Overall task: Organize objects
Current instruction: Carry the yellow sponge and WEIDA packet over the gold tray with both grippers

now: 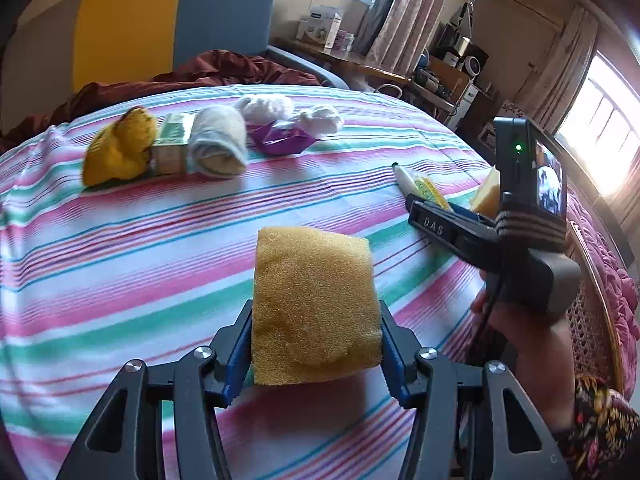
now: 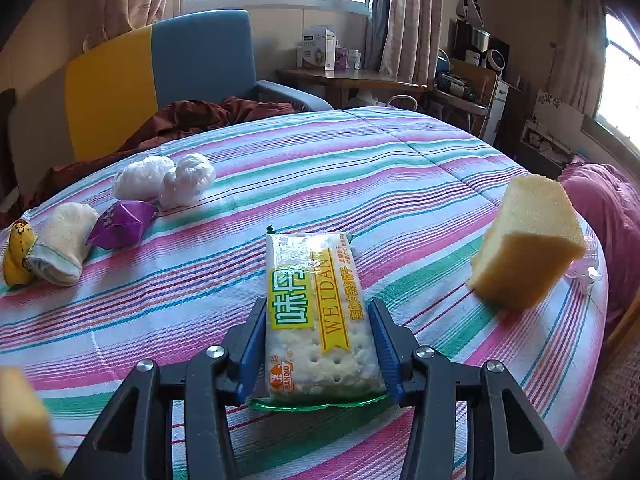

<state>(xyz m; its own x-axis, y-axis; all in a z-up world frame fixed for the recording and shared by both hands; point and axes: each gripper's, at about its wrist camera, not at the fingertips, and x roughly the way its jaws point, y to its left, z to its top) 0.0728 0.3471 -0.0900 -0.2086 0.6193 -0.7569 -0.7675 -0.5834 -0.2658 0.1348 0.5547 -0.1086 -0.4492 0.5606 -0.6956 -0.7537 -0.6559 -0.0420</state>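
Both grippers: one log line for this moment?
left gripper: shut on sponge | right gripper: shut on cracker pack | second sponge: on bedspread

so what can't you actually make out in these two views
- Green box, left wrist view: print blurred, unreadable; hidden by the rolled cloth in the right wrist view.
- Second sponge, left wrist view: mostly behind the right gripper.
- Cracker packet, right wrist view: underside unseen.
- Sponge in the left gripper: underside unseen.

Bedspread (image 2: 400,168) striped pink, green, white. Sponge (image 1: 312,304) yellow; snack bag (image 2: 120,226) purple. Chair (image 2: 160,68) yellow and blue.
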